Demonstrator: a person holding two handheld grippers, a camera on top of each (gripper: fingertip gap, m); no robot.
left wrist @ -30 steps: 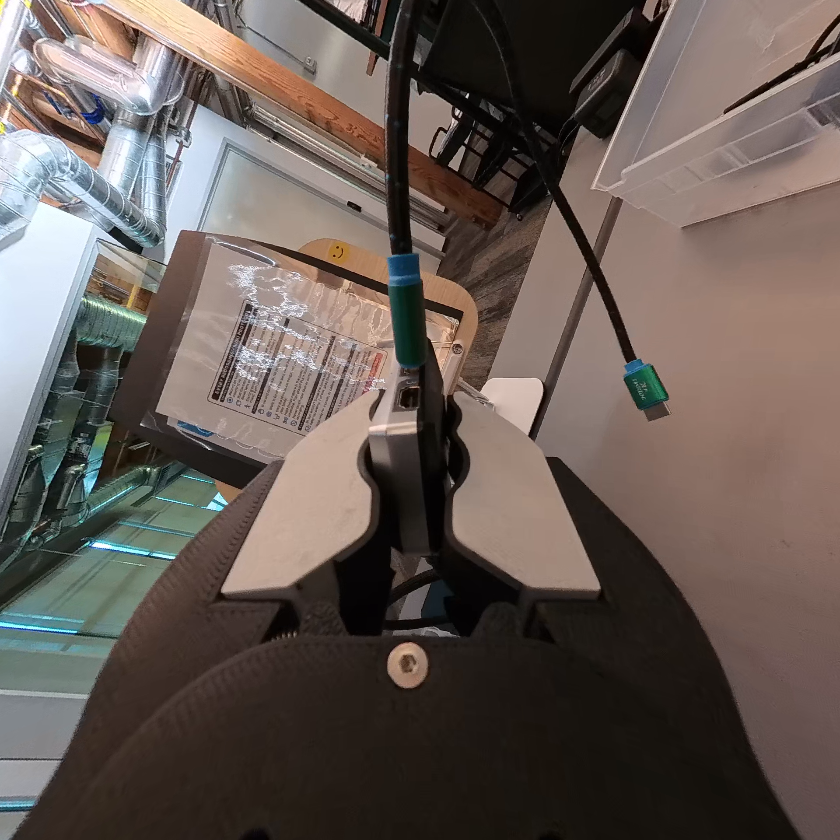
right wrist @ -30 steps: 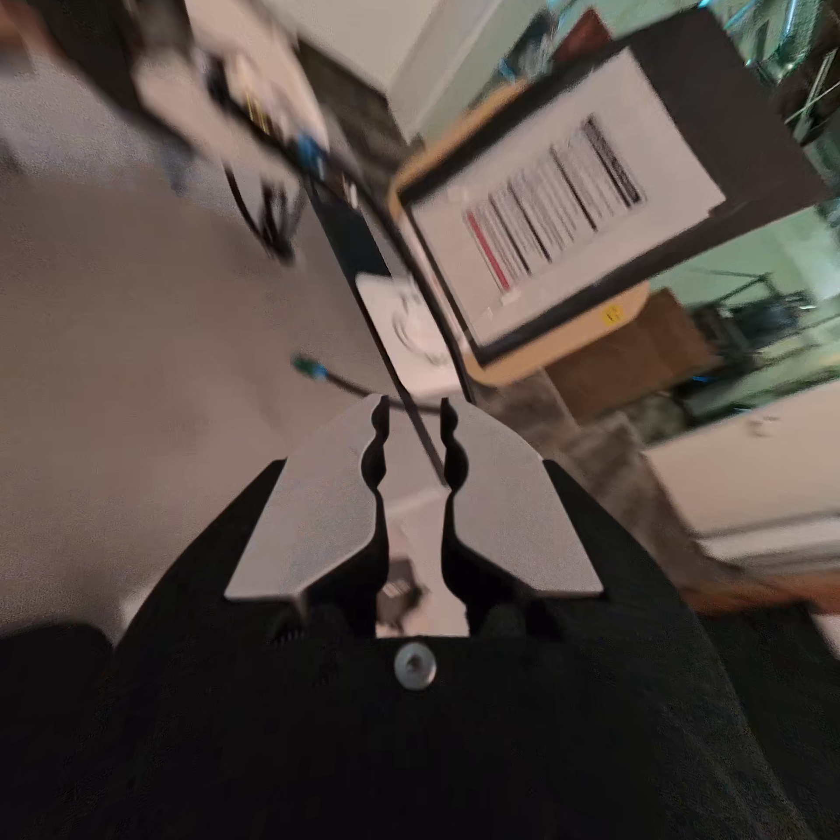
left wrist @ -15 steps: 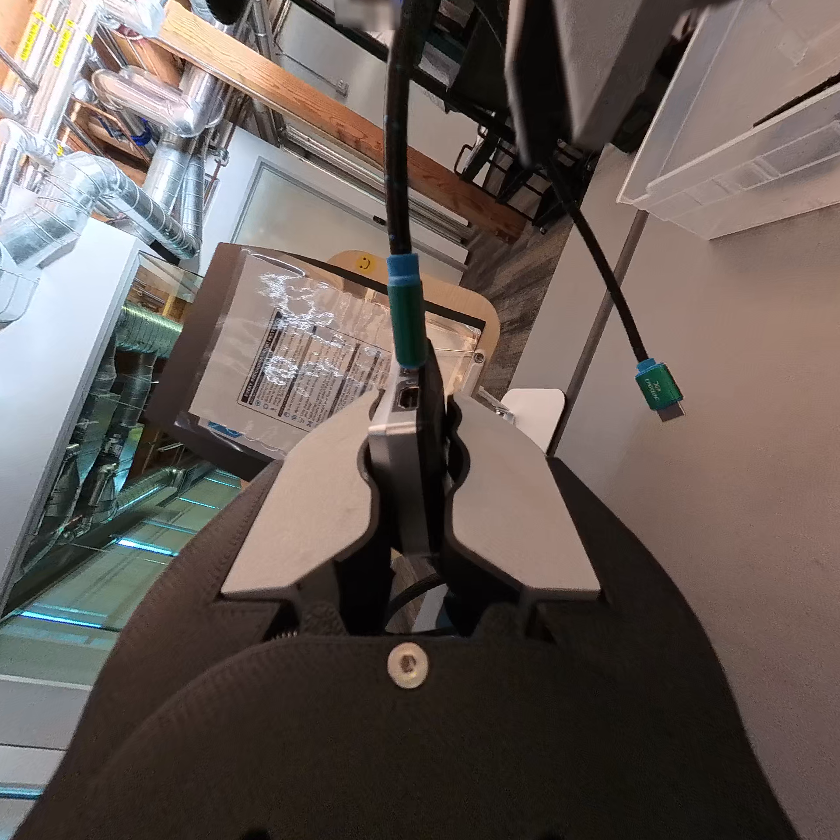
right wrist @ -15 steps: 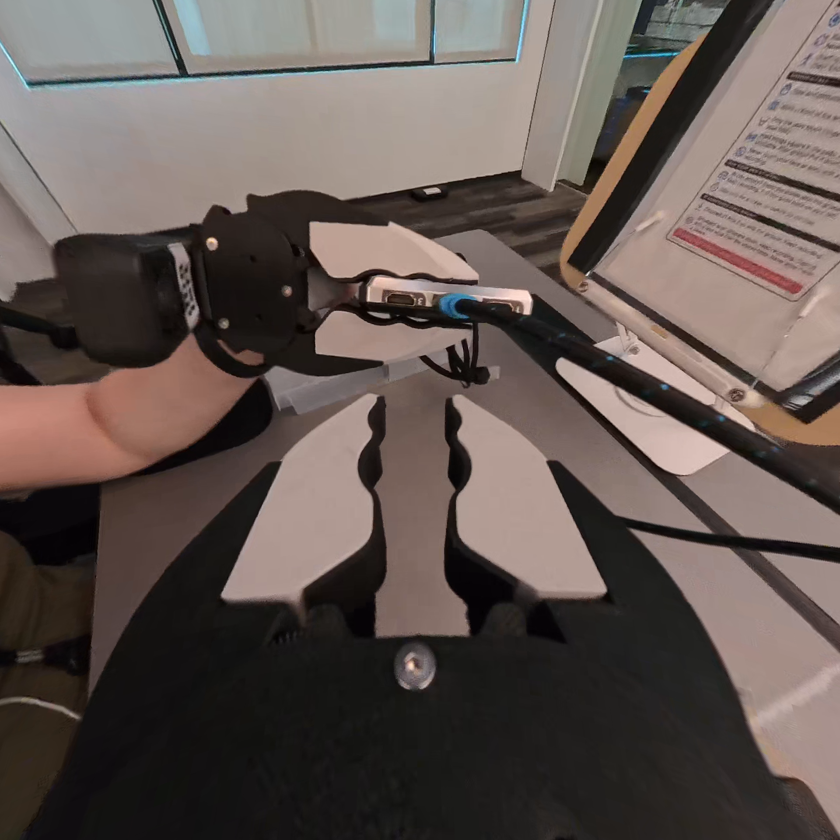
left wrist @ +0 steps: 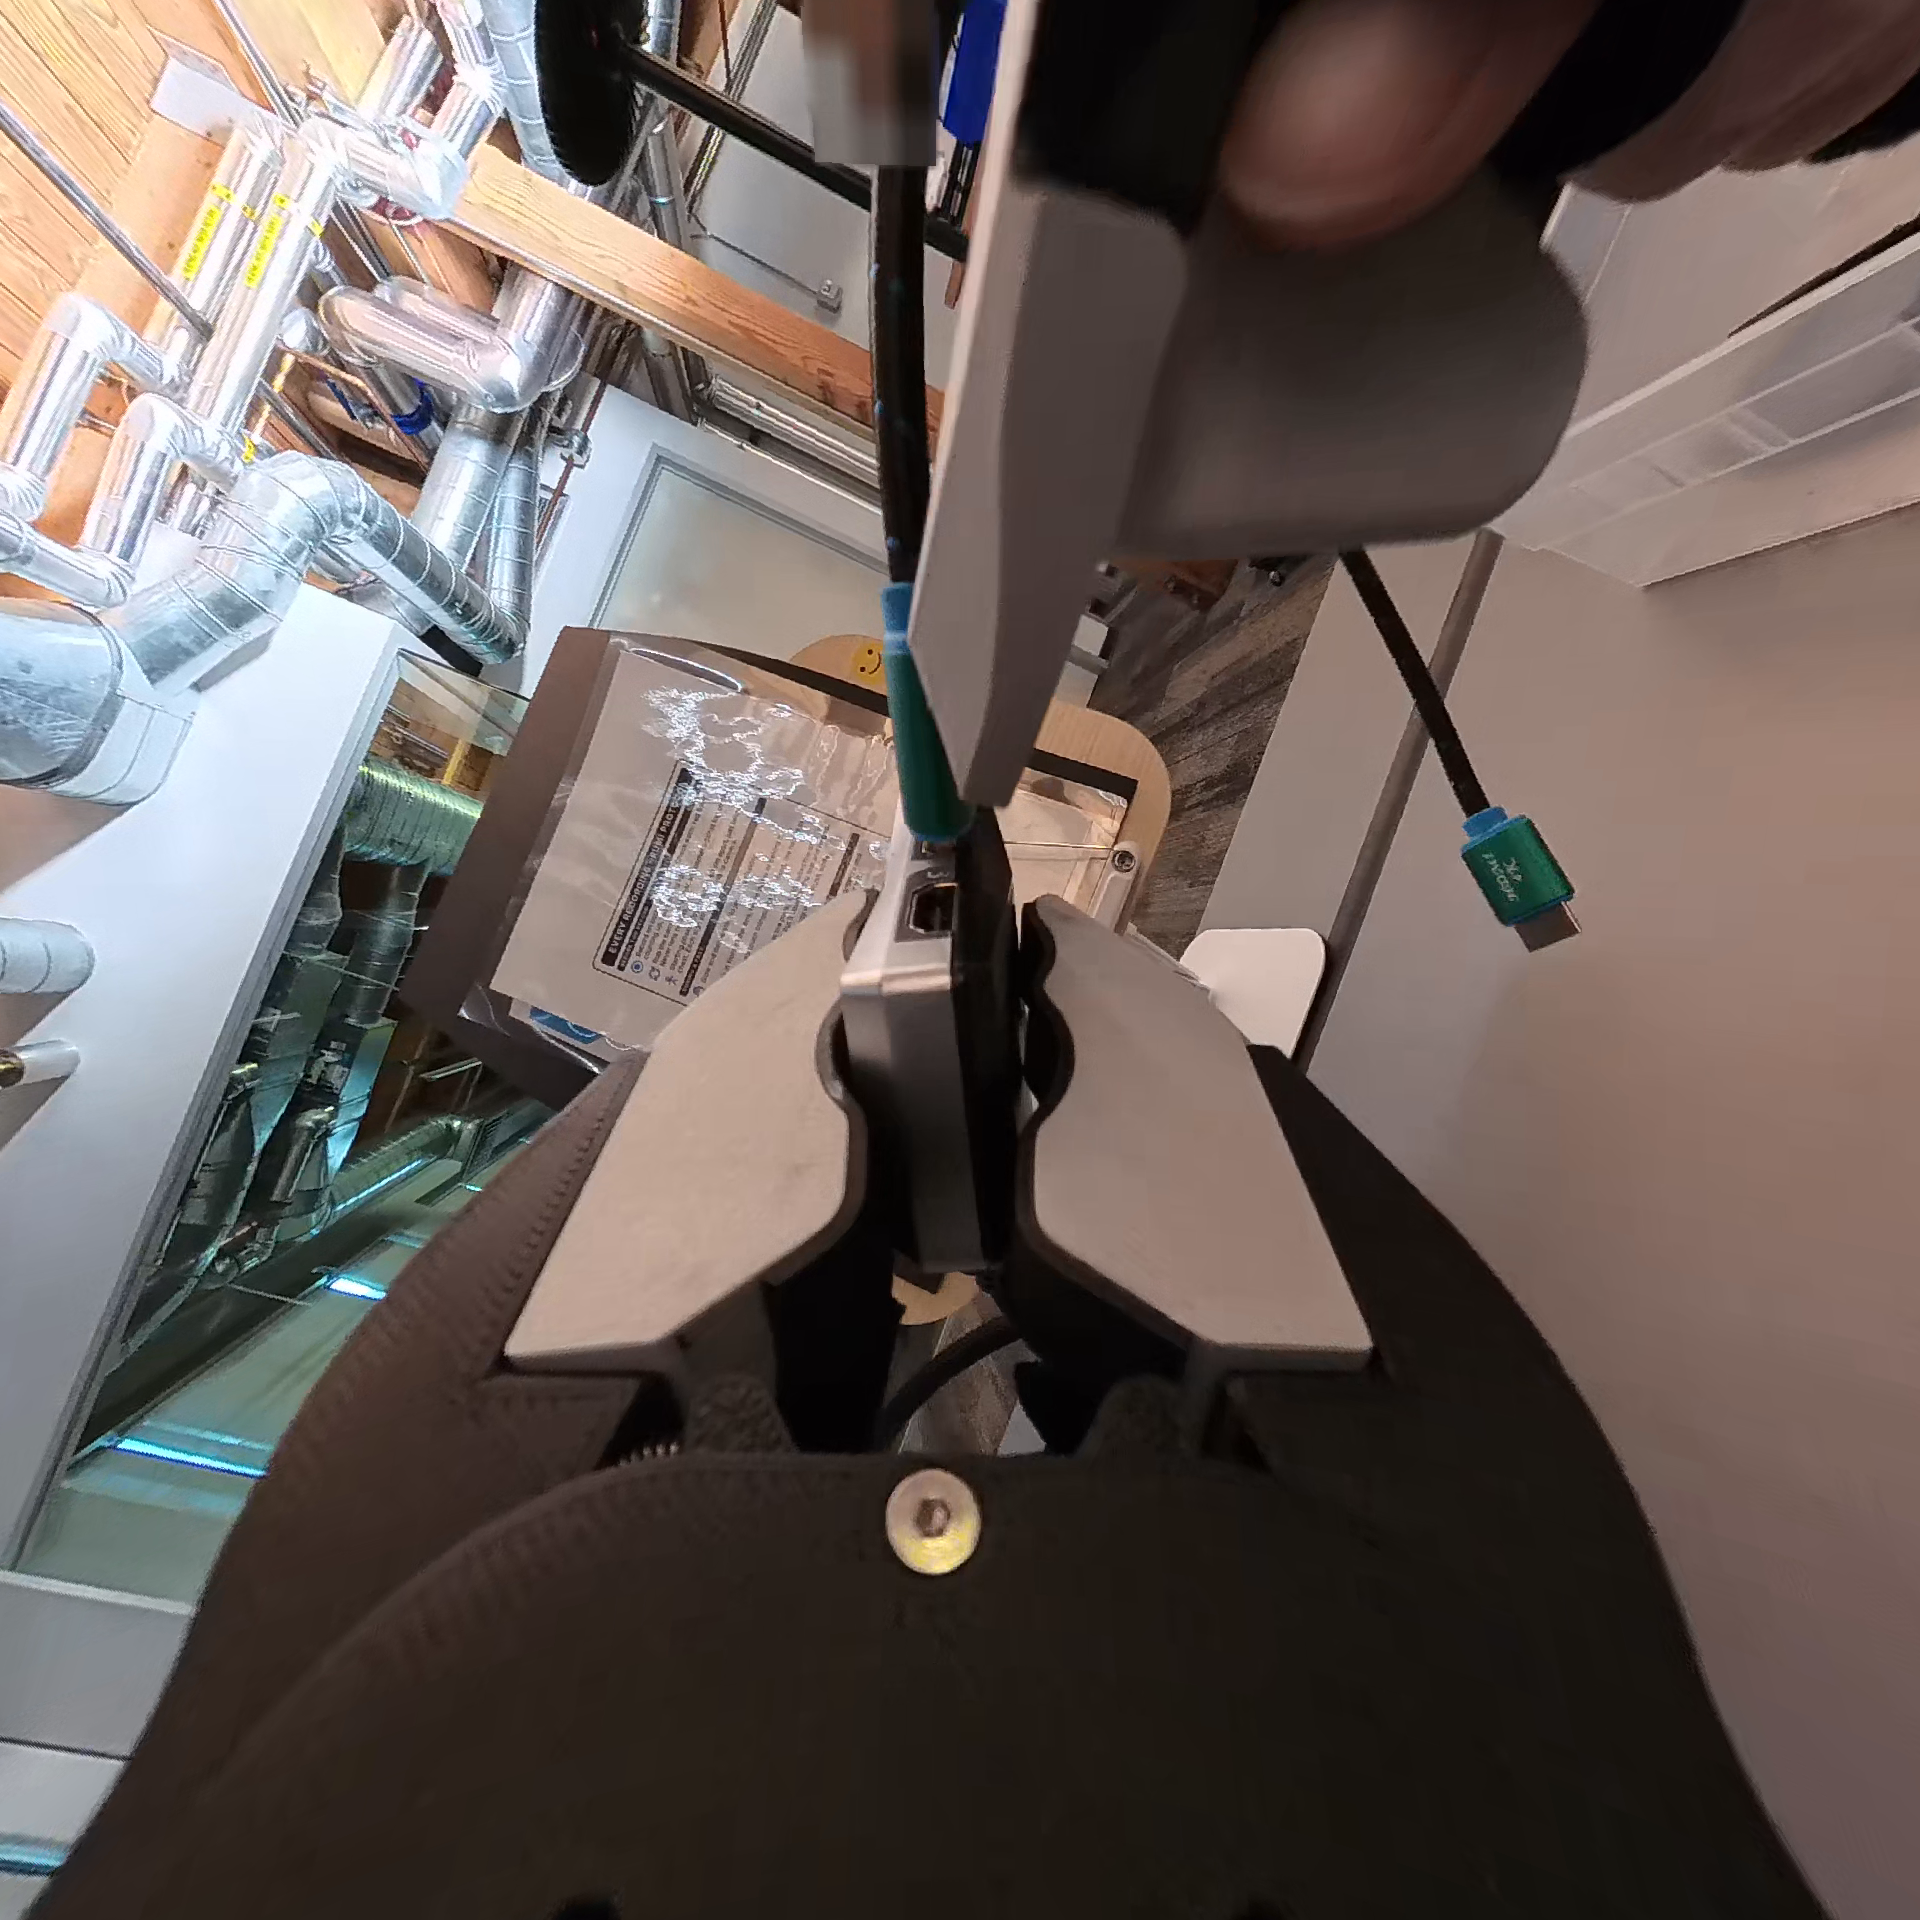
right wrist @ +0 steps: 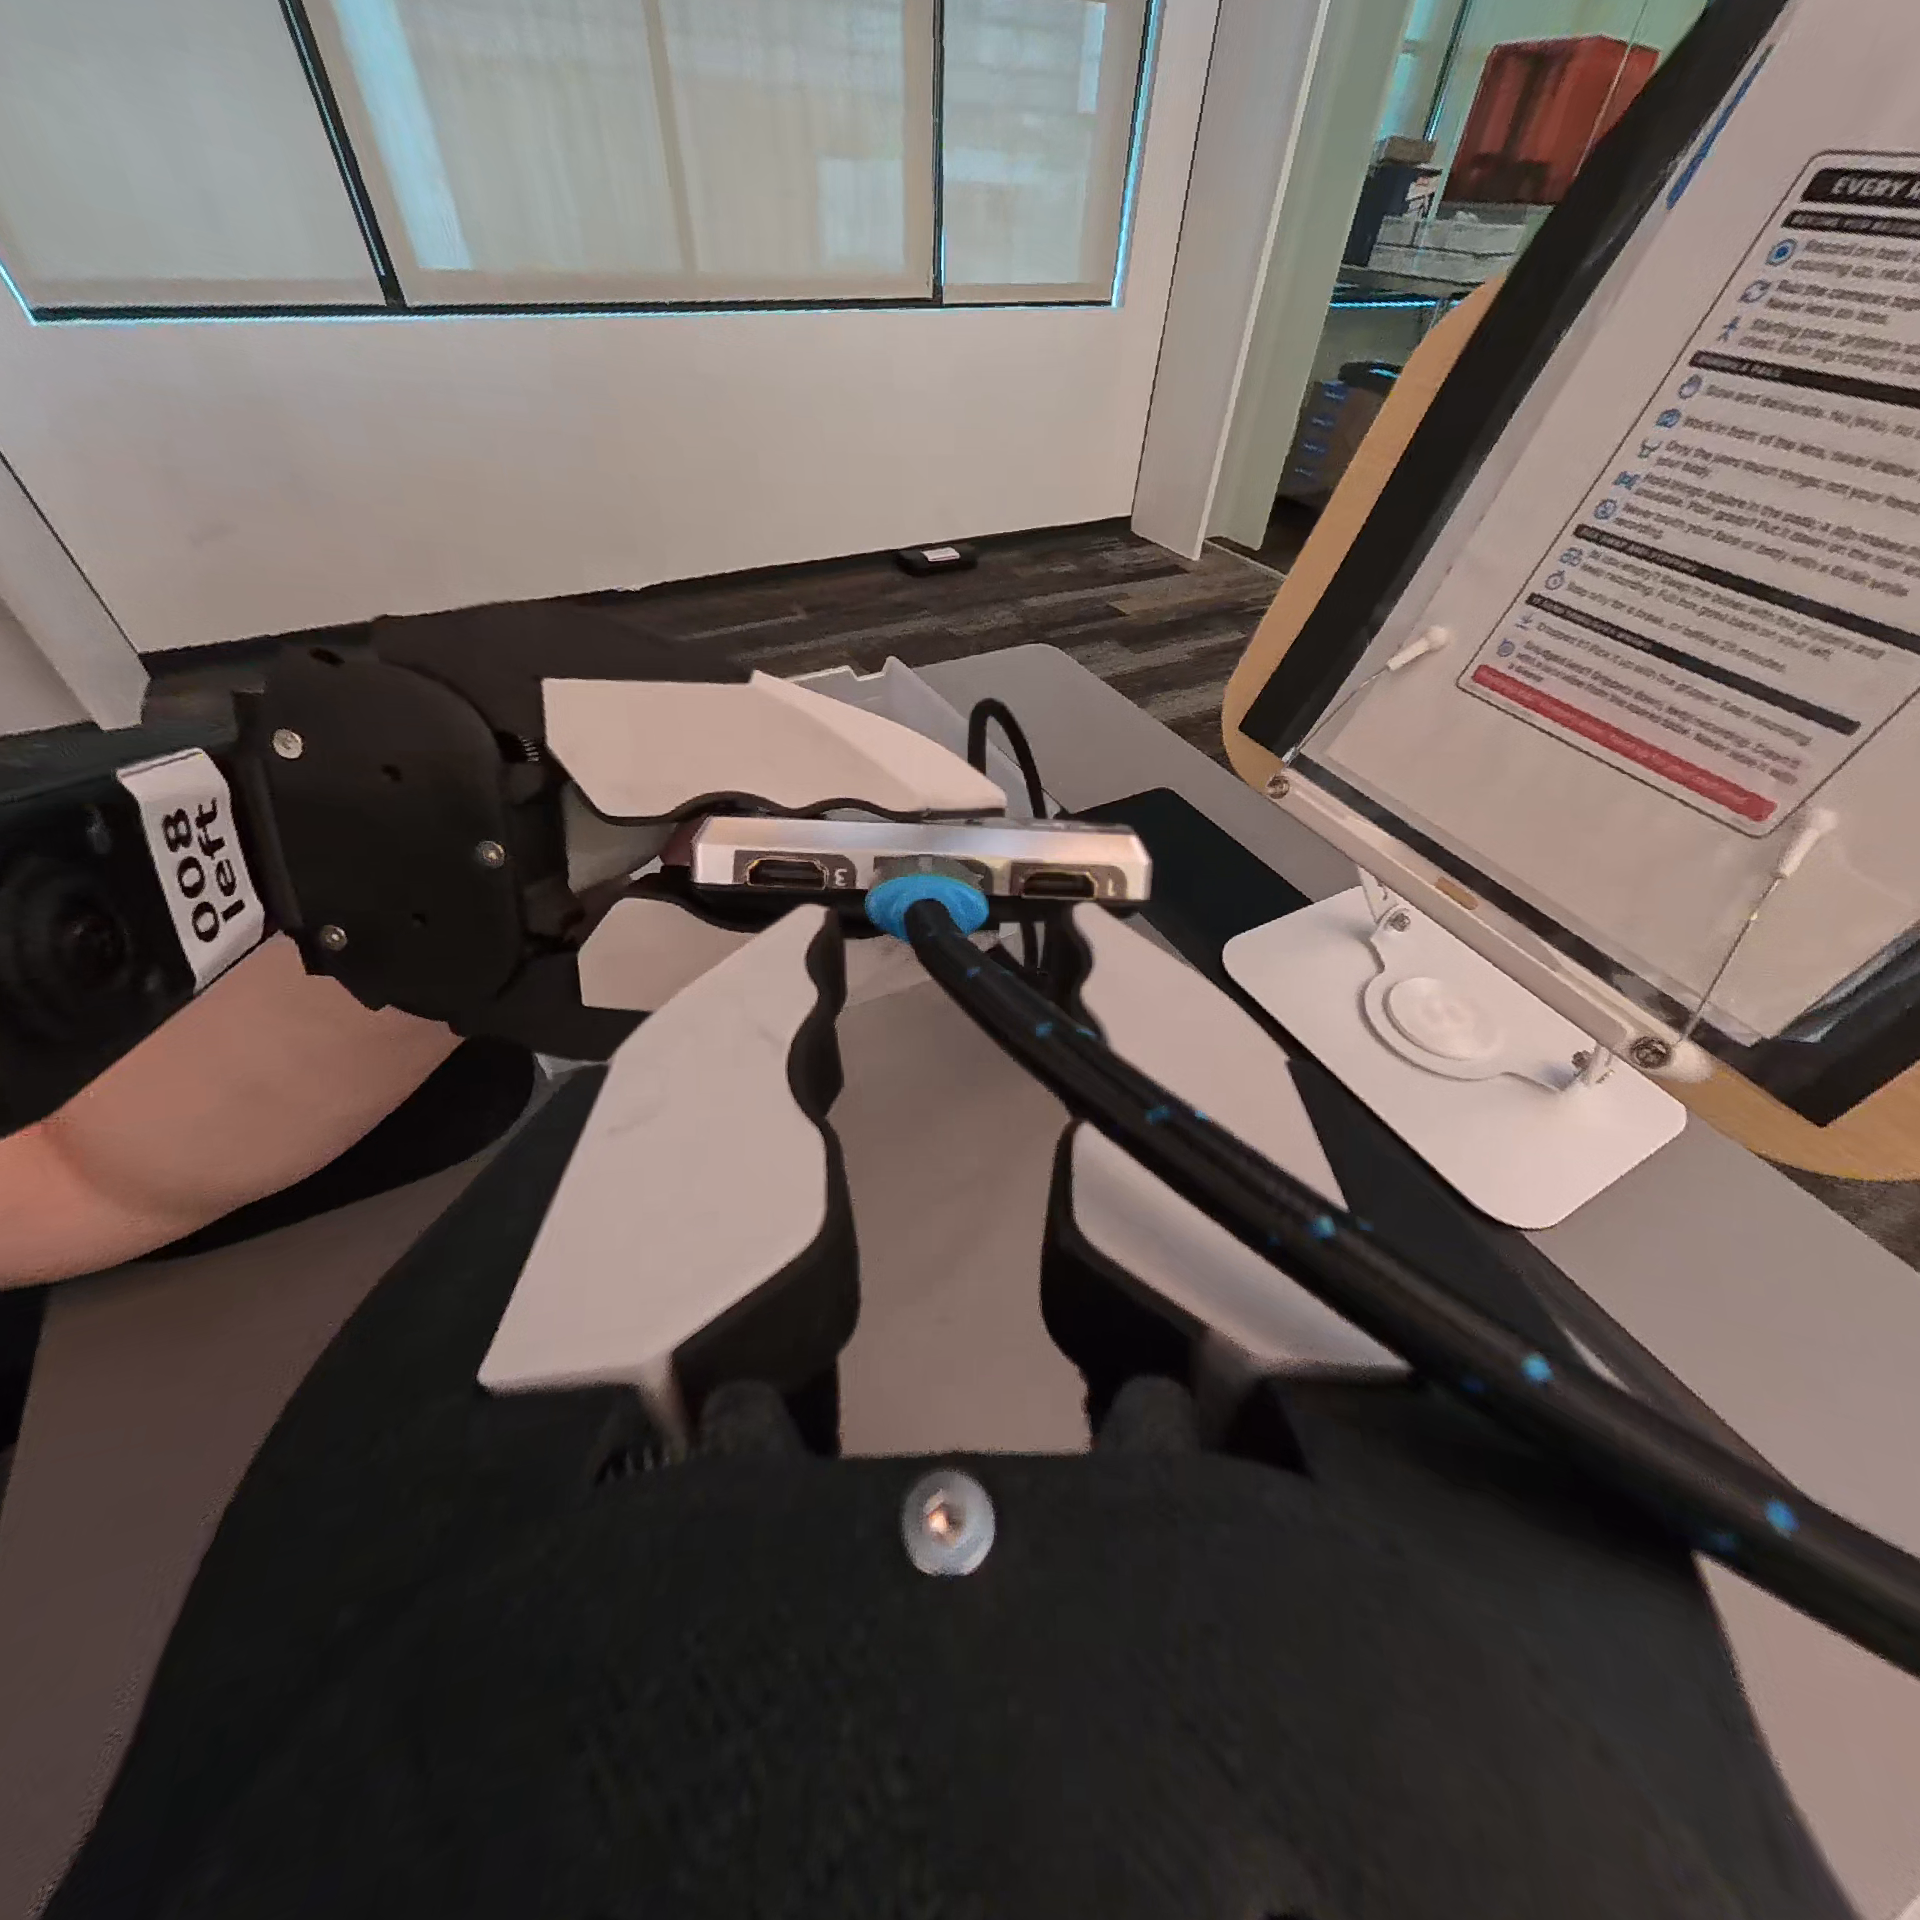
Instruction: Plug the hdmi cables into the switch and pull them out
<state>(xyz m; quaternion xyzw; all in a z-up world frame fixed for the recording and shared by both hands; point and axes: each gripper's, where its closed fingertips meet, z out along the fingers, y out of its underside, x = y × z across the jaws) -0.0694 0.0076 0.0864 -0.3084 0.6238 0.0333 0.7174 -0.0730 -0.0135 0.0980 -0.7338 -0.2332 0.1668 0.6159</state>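
My left gripper (left wrist: 940, 935) is shut on the silver HDMI switch (left wrist: 899, 966) and holds it in the air above the table. A black braided cable (right wrist: 1247, 1174) with a green, blue-collared plug (left wrist: 920, 758) sits in the switch's middle port (right wrist: 920, 873); the ports either side are empty. My right gripper (right wrist: 945, 935) is open, its fingertips either side of that plug (right wrist: 920, 904), close to the switch. It also shows in the left wrist view as a grey finger (left wrist: 997, 520) beside the plug. A second cable's green plug (left wrist: 1512, 868) hangs loose to the right.
A framed, laminated sheet on a white stand (right wrist: 1455, 1049) is at the right on the grey table (left wrist: 1662, 1247). A clear plastic bin (left wrist: 1766, 416) sits at the table's far side. A person's bare forearm (right wrist: 208, 1143) is behind the left gripper (right wrist: 416, 831).
My right gripper has swung round and moved in toward the switch, so its open fingers now flank the plugged-in plug. My left gripper still holds the switch, tilted slightly.
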